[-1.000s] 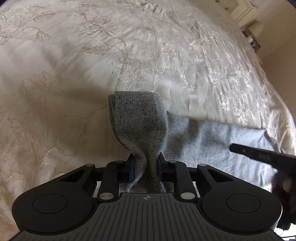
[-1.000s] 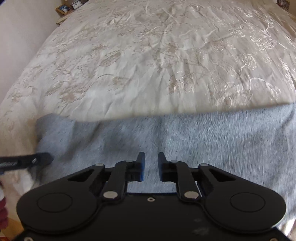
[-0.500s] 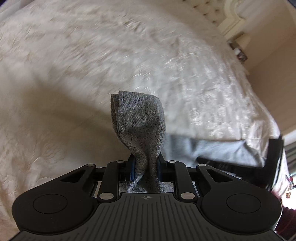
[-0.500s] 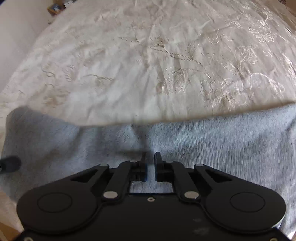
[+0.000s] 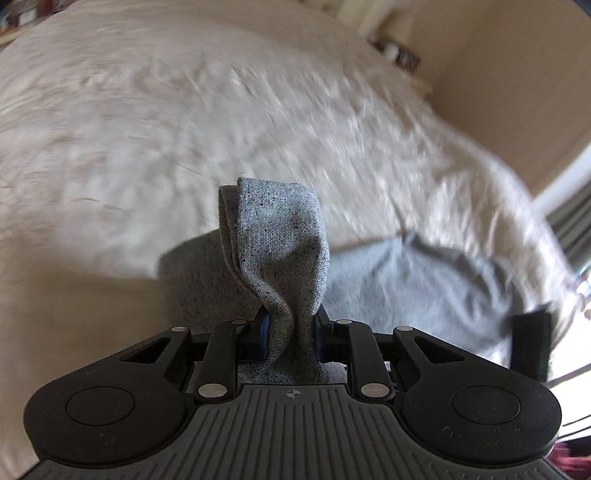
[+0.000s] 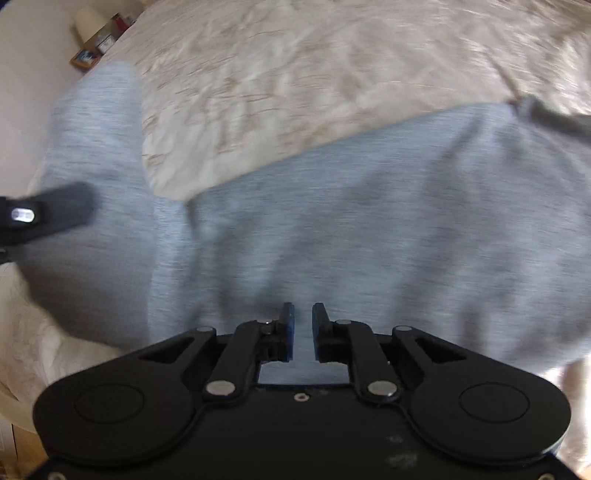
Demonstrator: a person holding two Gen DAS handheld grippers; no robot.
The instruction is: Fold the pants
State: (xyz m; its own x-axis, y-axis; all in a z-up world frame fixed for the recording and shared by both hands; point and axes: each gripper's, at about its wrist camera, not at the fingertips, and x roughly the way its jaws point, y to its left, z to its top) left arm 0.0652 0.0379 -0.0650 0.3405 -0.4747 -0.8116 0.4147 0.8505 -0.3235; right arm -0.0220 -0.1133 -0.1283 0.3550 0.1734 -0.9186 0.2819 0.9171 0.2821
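Left gripper (image 5: 290, 326): jaws are clamped on a bunched fold of the grey pants (image 5: 280, 236). The pinched cloth is squeezed between the jaws and a doubled edge stands up ahead of them, in sharp focus. More of the grey fabric is seen beyond and to the right of the jaws, spread on the bed (image 5: 147, 122); that part is motion-blurred. A black gripper part is visible at the far right of the left wrist view, beside the spread fabric.

Right gripper (image 6: 300, 325): jaws are held close together with a narrow gap between them. Grey fabric is seen through the gap and directly beneath the jaws. Whether cloth is actually pinched cannot be told; the fabric there is blurred and no bunching is visible between the jaws.

Pants (image 6: 369, 221) in the right wrist view: a broad grey panel is laid across the bed (image 6: 295, 66) ahead of the jaws, filling the space from left to right. One section runs up and away to the left of the jaws. A darker band is seen at the far right edge, ahead of the jaws. The left gripper (image 6: 44, 216) enters from the left edge, over the grey cloth.

The cream embroidered bedspread is seen beyond the fabric in both views. A small lamp (image 6: 86, 20) is visible far ahead and left.
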